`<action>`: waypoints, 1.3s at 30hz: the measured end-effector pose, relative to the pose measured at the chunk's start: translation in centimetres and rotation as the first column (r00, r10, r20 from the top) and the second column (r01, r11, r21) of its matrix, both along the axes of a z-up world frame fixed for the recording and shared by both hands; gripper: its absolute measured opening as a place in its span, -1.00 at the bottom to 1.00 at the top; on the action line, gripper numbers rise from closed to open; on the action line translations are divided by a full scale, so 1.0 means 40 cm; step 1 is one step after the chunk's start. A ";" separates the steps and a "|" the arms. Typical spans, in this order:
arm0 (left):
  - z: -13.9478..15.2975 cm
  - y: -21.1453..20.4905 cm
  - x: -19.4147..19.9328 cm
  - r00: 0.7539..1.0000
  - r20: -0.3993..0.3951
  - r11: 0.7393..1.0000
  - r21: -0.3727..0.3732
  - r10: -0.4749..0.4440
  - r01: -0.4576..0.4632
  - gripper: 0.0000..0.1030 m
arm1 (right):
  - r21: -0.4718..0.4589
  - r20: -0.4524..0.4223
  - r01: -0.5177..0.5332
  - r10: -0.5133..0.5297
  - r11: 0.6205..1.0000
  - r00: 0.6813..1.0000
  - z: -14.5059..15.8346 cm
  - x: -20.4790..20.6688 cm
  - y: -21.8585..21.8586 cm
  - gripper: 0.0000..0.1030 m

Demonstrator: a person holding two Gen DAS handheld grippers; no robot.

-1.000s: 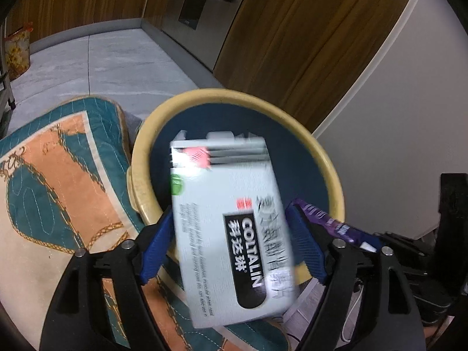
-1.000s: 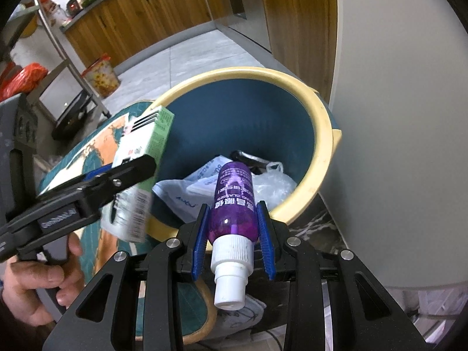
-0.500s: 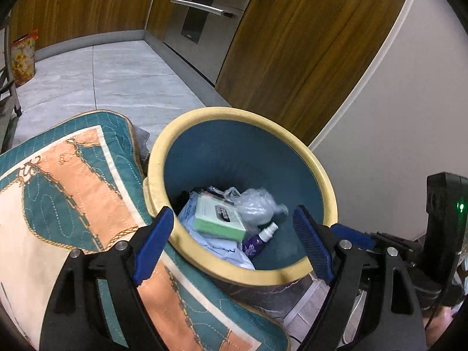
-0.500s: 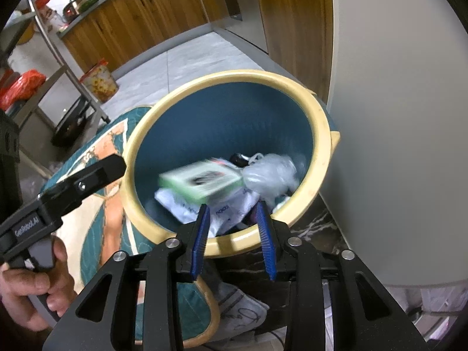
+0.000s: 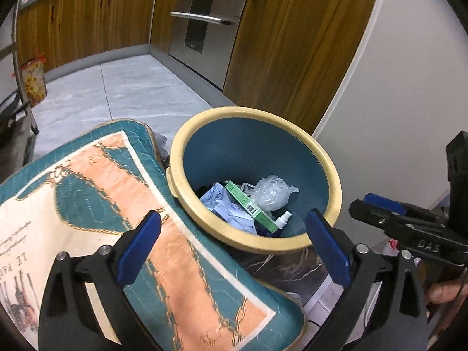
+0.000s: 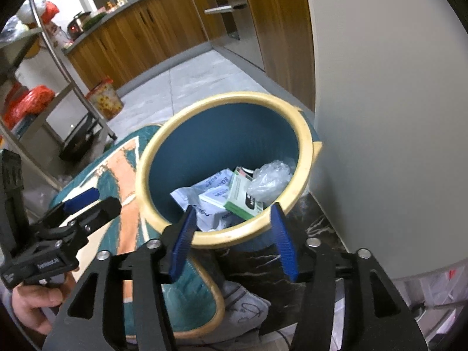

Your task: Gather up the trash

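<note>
A blue bin with a cream rim (image 5: pixel 201 218) (image 6: pixel 234 237) stands on the floor by the wall. Inside lie a green and white box (image 5: pixel 251 206) (image 6: pixel 242 194), a purple spray bottle (image 5: pixel 282 219), a crumpled clear plastic bag (image 5: pixel 270 193) (image 6: pixel 270 180) and white wrappers (image 6: pixel 213 204). My left gripper (image 5: pixel 234 245) hovers above the bin's near rim, its jaws opening wide with nothing between them. My right gripper (image 6: pixel 232 241) hangs over the near rim too, jaws opening and empty. Each gripper also shows at the edge of the other's view.
A teal and orange quilted mat (image 5: pixel 117 219) (image 6: pixel 122 193) lies left of the bin. A grey wall (image 5: pixel 395 102) rises right of it, wooden cabinets (image 5: pixel 278 44) and an oven behind. A metal rack (image 6: pixel 58 87) with bags stands far left on the tiled floor (image 5: pixel 117 93).
The left gripper let go of the box and the right gripper the purple bottle; both now lie in the bin. Both grippers have opened and drawn up and back from it.
</note>
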State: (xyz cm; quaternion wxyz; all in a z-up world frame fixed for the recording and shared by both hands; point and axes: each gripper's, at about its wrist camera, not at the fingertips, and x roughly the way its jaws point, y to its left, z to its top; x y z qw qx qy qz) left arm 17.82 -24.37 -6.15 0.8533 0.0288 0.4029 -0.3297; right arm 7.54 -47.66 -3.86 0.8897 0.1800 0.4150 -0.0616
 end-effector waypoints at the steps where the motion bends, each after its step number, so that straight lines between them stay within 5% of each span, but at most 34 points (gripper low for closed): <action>1: 0.006 0.001 -0.008 1.000 0.008 1.000 0.007 0.001 -0.001 0.89 | -0.006 0.010 -0.004 0.004 1.000 1.000 0.007 -0.011 0.004 0.21; 16: 0.077 0.043 -0.114 0.994 0.099 0.999 0.026 0.040 -0.043 0.89 | -0.128 0.148 -0.019 0.038 0.992 0.988 0.043 -0.122 0.063 0.71; 39: 0.121 0.058 -0.180 0.983 0.183 0.999 -0.040 0.036 -0.030 0.90 | -0.141 0.207 0.020 0.009 0.990 0.978 0.054 -0.175 0.068 0.75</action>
